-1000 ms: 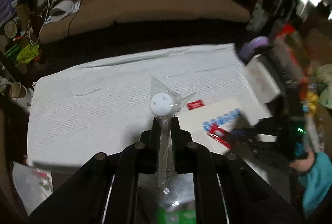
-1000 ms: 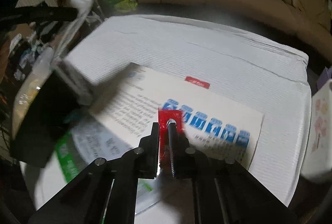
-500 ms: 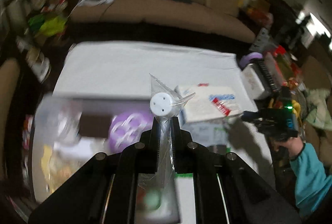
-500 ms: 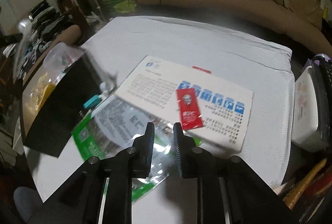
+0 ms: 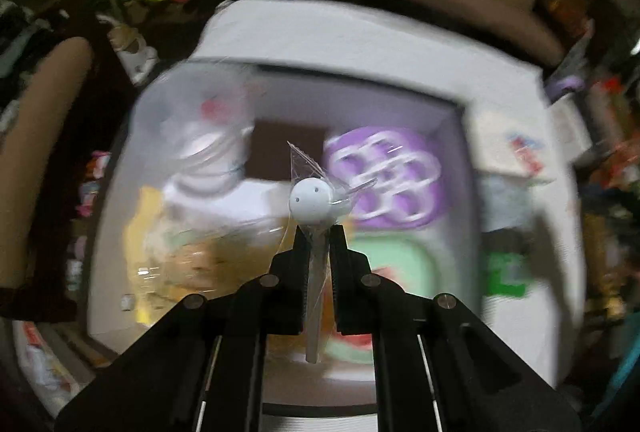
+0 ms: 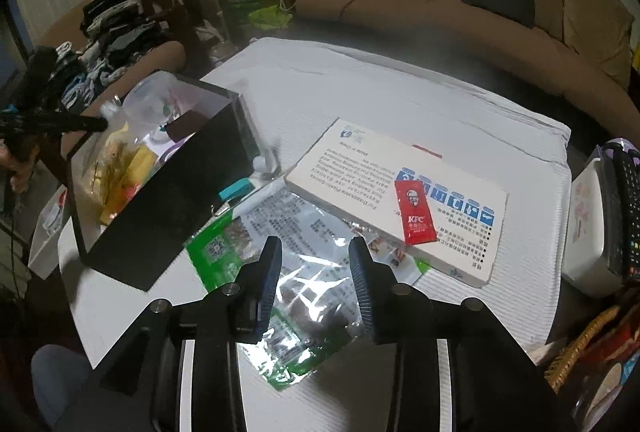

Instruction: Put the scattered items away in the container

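Right wrist view: bench (image 6: 360, 87) under a white ribbed cloth fills the middle, with a brown sofa (image 6: 460, 7) behind it. At the bench's left edge stands the box (image 6: 160, 216), black outside, open at the top, with a yellow packet and clear wrappers visible inside. A white carton (image 6: 352, 175) printed with text and blue icons lies flat right of the box, and a red sachet (image 6: 414, 211) rests on top of it. A green-and-silver foil pouch (image 6: 288, 272) lies on the cloth with one edge tucked under the carton. A small teal piece (image 6: 236, 189) sits just beside the box wall. The right tongs (image 6: 314, 272) hover above the pouch, their jaws opening with nothing between them. The left tongs (image 6: 96, 123) reach over the box from the left edge.

In the left wrist view, blurred, the box (image 5: 456, 135) lies below with a purple ringed item (image 5: 384, 179) inside. The left tongs (image 5: 318, 244) are clamped on the stick of a white wrapped lollipop (image 5: 312, 201), held above the box.
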`<action>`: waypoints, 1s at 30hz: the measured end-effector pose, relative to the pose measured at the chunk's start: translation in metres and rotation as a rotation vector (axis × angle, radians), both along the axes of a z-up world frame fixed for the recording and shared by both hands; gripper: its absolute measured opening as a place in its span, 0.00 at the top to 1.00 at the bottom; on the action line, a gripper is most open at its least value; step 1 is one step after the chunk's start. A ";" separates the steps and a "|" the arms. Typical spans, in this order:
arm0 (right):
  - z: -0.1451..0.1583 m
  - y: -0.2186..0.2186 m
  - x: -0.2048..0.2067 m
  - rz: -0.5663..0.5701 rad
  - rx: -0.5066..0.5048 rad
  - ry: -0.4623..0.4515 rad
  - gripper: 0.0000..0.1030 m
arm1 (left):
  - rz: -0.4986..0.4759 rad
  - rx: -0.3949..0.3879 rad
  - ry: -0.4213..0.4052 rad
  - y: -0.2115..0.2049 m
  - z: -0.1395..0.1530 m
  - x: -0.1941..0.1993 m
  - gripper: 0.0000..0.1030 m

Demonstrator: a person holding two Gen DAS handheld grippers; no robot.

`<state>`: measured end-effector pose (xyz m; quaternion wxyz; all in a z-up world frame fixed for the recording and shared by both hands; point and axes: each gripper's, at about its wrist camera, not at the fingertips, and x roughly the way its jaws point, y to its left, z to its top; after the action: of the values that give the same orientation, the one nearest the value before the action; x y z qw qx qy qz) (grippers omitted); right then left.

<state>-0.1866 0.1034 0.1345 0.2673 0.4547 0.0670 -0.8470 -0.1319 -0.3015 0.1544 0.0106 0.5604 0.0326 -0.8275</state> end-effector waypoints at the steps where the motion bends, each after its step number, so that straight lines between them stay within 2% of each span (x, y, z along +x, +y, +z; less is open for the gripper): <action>1: -0.001 0.001 0.000 -0.004 -0.006 -0.005 0.65 | 0.005 -0.013 -0.013 -0.004 -0.006 0.000 0.91; 4: -0.005 0.001 0.000 -0.011 -0.014 -0.016 0.65 | 0.036 0.006 -0.061 -0.016 -0.023 0.004 0.91; 8: -0.011 0.000 0.002 -0.008 -0.018 -0.026 0.65 | 0.030 -0.012 -0.083 -0.016 -0.039 0.012 0.91; 11: -0.015 0.000 0.002 -0.006 -0.022 -0.035 0.65 | 0.044 -0.009 -0.103 -0.015 -0.038 0.012 0.88; 13: -0.016 0.000 0.002 -0.008 -0.025 -0.034 0.61 | 0.054 0.003 -0.087 -0.014 -0.026 0.014 0.87; 15: -0.016 0.002 0.002 -0.013 -0.028 -0.030 0.57 | 0.056 0.020 -0.037 -0.011 -0.006 0.015 0.80; 16: -0.016 0.004 0.001 -0.020 -0.028 -0.028 0.55 | 0.056 0.028 -0.010 -0.010 0.003 0.015 0.68; 17: -0.016 0.007 0.001 -0.029 -0.028 -0.026 0.54 | 0.055 0.035 0.015 -0.007 0.011 0.014 0.51; 18: -0.017 0.010 0.000 -0.035 -0.030 -0.025 0.53 | 0.048 0.039 0.042 -0.002 0.021 0.013 0.45; 20: -0.016 0.017 -0.002 -0.061 -0.045 -0.024 0.51 | 0.038 0.021 0.069 0.010 0.032 0.009 0.42; 21: -0.014 0.022 -0.003 -0.077 -0.056 -0.021 0.48 | 0.023 0.015 0.085 0.020 0.038 0.007 0.42; 24: -0.009 0.038 -0.005 -0.123 -0.090 -0.004 0.38 | -0.051 0.058 0.133 0.057 0.047 0.002 0.42; 30: -0.014 0.068 0.000 -0.194 -0.055 0.026 0.36 | -0.164 0.145 0.214 0.164 0.040 -0.021 0.42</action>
<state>-0.1867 0.1715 0.1202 0.1955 0.4407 0.0028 -0.8761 -0.1525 -0.1374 0.1939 -0.1010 0.4689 0.0476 -0.8762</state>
